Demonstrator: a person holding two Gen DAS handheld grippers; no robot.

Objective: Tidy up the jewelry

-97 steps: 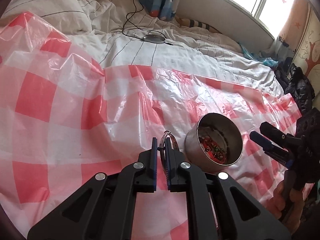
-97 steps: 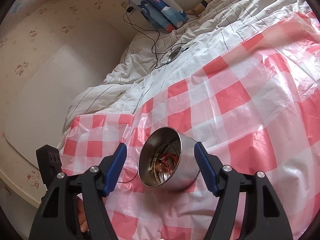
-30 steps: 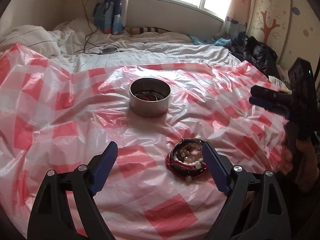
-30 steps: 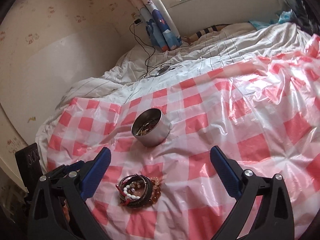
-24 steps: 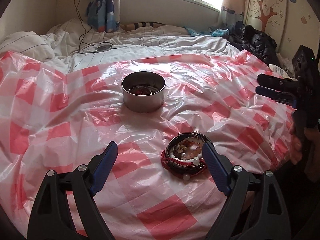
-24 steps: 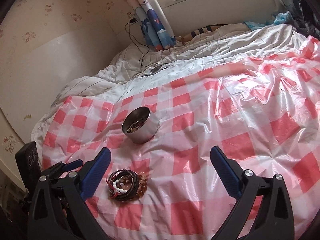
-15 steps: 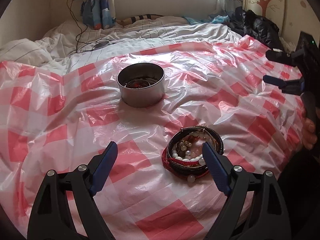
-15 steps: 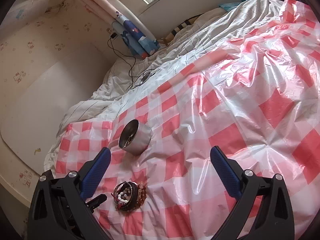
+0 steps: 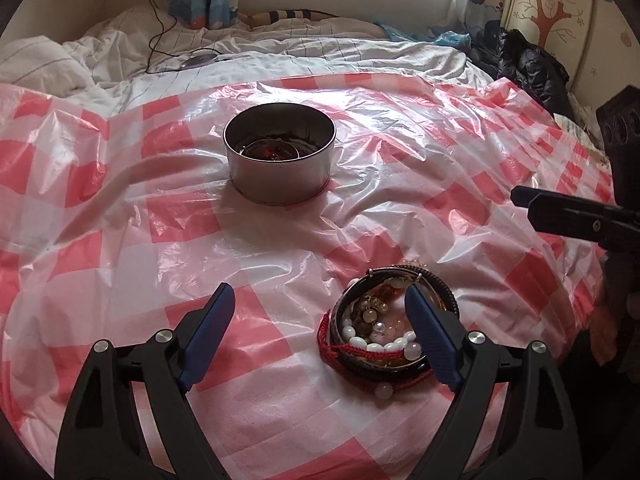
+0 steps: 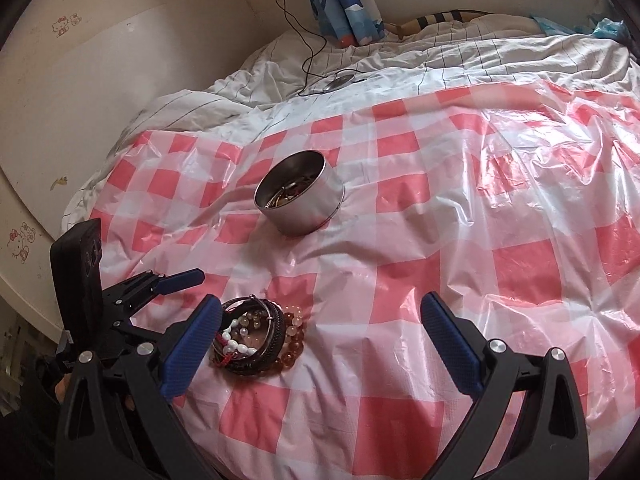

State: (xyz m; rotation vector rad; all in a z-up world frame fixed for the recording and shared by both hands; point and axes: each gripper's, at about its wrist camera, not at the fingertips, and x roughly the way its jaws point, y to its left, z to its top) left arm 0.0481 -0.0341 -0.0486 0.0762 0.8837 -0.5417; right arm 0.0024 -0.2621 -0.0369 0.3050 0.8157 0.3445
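Your left gripper (image 9: 318, 334) and right gripper (image 10: 320, 338) both hold their fingers wide, gripping nothing. The bracelet pile (image 9: 386, 330) lies on the checkered sheet (image 9: 400, 184), near the metal tin (image 9: 279, 154).

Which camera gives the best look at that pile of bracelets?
The left wrist view: the pile of bracelets lies close and large, beads distinct, one fingertip overlapping it. The right wrist view shows it smaller, partly behind a finger.

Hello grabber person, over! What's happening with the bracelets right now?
Left gripper open, empty. Right gripper open, empty. Bracelet pile on checkered sheet, near side of metal tin. Nothing in between.
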